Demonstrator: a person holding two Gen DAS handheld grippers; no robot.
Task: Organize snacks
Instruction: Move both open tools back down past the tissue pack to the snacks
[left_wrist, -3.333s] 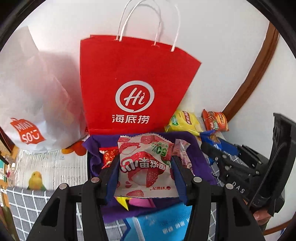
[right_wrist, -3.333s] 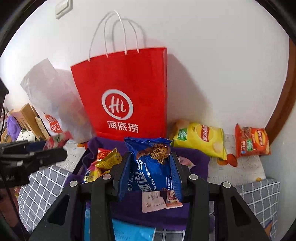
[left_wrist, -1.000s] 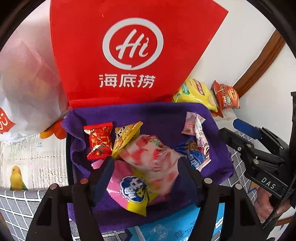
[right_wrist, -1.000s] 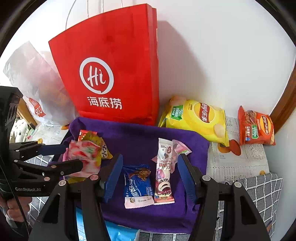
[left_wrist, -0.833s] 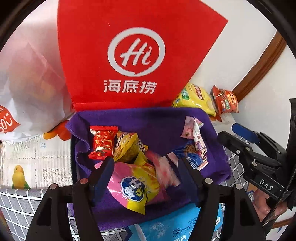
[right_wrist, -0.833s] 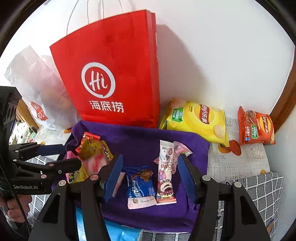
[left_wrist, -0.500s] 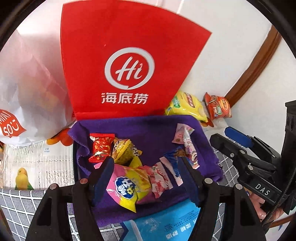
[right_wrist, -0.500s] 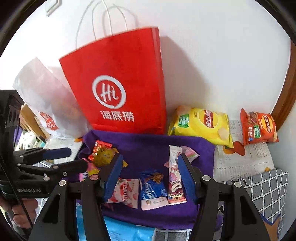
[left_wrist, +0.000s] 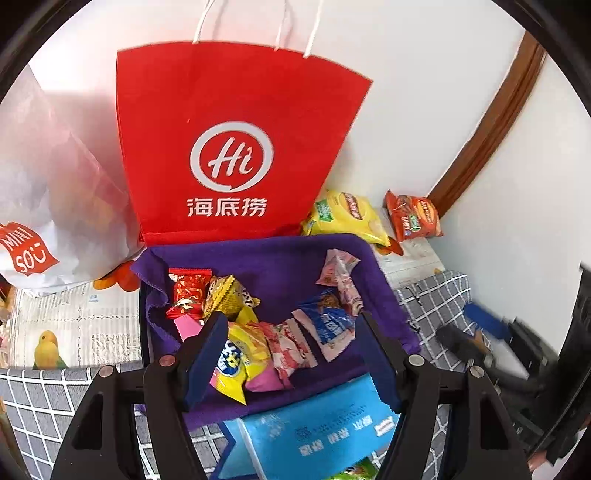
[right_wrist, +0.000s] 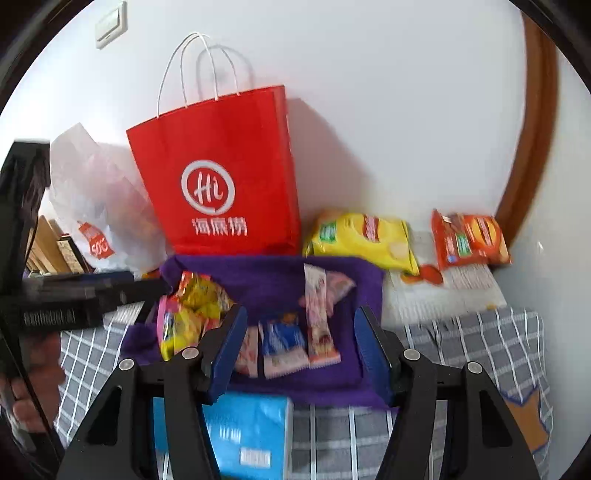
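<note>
A purple cloth-lined tray (left_wrist: 266, 254) holds several snacks. Among them are a strawberry pack (left_wrist: 291, 347), a blue cookie pack (left_wrist: 328, 325), a yellow and pink pack (left_wrist: 240, 358) and a pink bar (left_wrist: 343, 280). My left gripper (left_wrist: 291, 354) hovers open above the tray's near side with nothing between its fingers. My right gripper (right_wrist: 301, 347) is open too, above the blue cookie pack (right_wrist: 284, 343) and the pink bar (right_wrist: 319, 317), touching neither. The left gripper (right_wrist: 74, 299) shows blurred at the left of the right wrist view.
A red paper bag (left_wrist: 236, 147) stands against the wall behind the tray, with a white plastic bag (left_wrist: 37, 184) to its left. Yellow chips (right_wrist: 362, 236) and orange chips (right_wrist: 469, 240) lie at the right by the wall. A light blue pack (left_wrist: 314, 432) lies in front of the tray.
Both grippers let go of their packs: the strawberry pack and the blue cookie pack now lie in the tray. Both grippers have since drawn up and back from it.
</note>
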